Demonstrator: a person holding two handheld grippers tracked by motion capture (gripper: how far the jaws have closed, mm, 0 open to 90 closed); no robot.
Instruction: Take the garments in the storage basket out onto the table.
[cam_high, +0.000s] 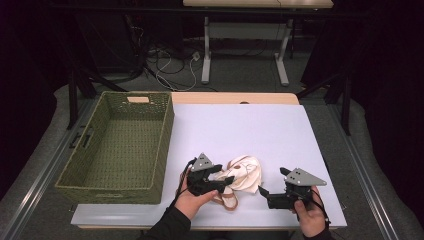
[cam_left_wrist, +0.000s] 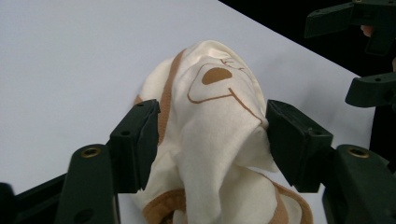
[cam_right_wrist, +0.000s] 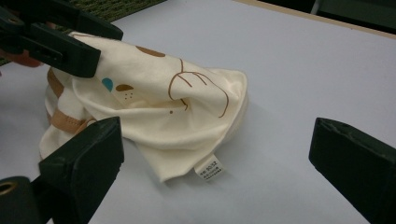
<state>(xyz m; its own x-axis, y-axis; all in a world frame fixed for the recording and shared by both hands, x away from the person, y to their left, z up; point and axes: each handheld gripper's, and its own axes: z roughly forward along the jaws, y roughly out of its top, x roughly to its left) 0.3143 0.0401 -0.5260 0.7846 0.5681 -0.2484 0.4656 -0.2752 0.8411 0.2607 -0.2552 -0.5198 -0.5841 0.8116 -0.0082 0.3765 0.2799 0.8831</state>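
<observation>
One cream garment (cam_high: 245, 173), one green woven basket (cam_high: 120, 145) — and two grippers — left (cam_high: 223, 181), right (cam_high: 264, 194).

A green woven basket (cam_high: 117, 145) sits on the white table (cam_high: 280, 135).

Open worktop (cam_high: 260, 125) lay beyond and right of the cream garment (cam_high: 245, 172); the green woven basket (cam_high: 120, 145) walled the left side, well apart from it.
</observation>
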